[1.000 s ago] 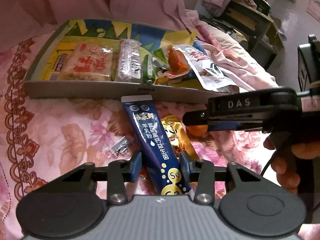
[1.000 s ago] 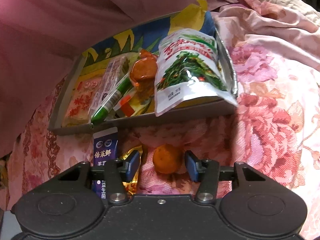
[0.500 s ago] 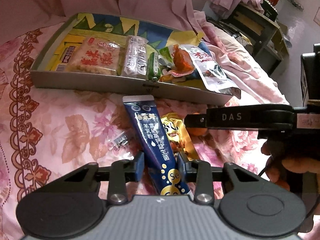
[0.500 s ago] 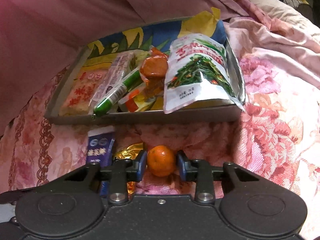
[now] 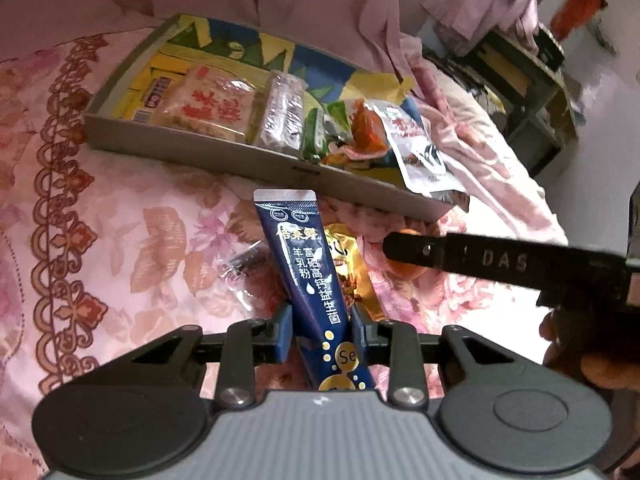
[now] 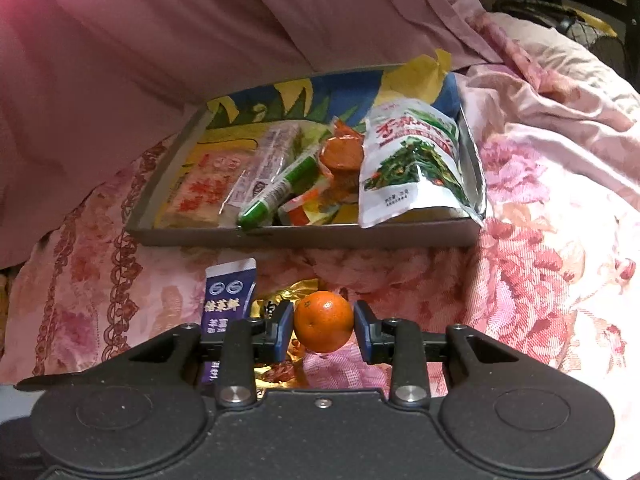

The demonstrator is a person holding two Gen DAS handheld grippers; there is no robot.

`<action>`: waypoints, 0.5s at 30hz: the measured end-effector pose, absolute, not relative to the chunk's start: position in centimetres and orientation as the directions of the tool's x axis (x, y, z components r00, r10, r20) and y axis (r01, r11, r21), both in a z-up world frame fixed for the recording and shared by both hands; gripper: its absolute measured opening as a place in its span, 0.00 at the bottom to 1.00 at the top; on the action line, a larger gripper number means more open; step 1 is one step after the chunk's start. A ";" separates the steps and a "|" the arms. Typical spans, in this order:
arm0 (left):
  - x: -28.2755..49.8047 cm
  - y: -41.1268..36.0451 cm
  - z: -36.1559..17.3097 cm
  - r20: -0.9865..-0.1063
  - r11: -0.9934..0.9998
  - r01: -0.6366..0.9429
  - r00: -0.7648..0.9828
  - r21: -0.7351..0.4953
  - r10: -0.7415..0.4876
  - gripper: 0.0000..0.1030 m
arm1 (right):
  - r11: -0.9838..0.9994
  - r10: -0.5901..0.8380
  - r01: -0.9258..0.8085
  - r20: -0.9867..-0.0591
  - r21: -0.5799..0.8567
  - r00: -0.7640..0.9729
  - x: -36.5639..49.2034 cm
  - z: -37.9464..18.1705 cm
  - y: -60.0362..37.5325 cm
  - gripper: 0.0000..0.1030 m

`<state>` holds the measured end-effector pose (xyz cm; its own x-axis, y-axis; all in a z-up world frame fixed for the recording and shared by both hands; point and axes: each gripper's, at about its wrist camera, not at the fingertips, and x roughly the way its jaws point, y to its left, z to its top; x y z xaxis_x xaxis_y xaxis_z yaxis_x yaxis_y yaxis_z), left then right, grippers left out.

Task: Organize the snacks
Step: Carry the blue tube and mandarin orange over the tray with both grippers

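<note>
My left gripper [image 5: 322,330] is shut on a long dark blue stick sachet [image 5: 308,264], lifted above the pink floral bedspread; its top shows in the right wrist view [image 6: 230,296]. My right gripper [image 6: 323,326] is shut on a small orange [image 6: 323,321] and holds it off the bed; its finger shows as a black bar in the left wrist view [image 5: 480,258]. The grey snack tray [image 5: 248,164] lies beyond, holding a rice cracker pack [image 5: 208,106], a clear bar, a green tube [image 6: 280,192], an orange pack and a white-green pouch [image 6: 412,160].
A gold wrapper [image 5: 352,276] and a small clear wrapper [image 5: 244,264] lie on the bedspread under the grippers. A pink curtain hangs behind the tray [image 6: 304,234]. Rumpled bedding lies at right, and dark furniture [image 5: 532,92] stands past the bed.
Both grippers have closed on their items and lifted: the right one shut on the orange, the left one tightened on the blue sachet. The tray now looks farther below.
</note>
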<state>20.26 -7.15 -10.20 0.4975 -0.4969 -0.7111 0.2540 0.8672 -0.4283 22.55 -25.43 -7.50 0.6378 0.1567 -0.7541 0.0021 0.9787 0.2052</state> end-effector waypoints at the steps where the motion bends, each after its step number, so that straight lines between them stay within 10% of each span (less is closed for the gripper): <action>1: 20.1 -6.9 -10.0 -0.706 0.867 0.248 0.505 -0.432 -0.497 0.32 | 0.980 0.155 -0.005 -0.752 0.197 0.641 22.4 -7.4 -25.3 0.34; 15: 21.0 -5.2 -5.0 -0.573 0.883 0.247 0.685 -0.398 -0.450 0.32 | 0.987 0.160 -0.132 -0.533 0.090 0.831 20.3 -4.1 -23.3 0.34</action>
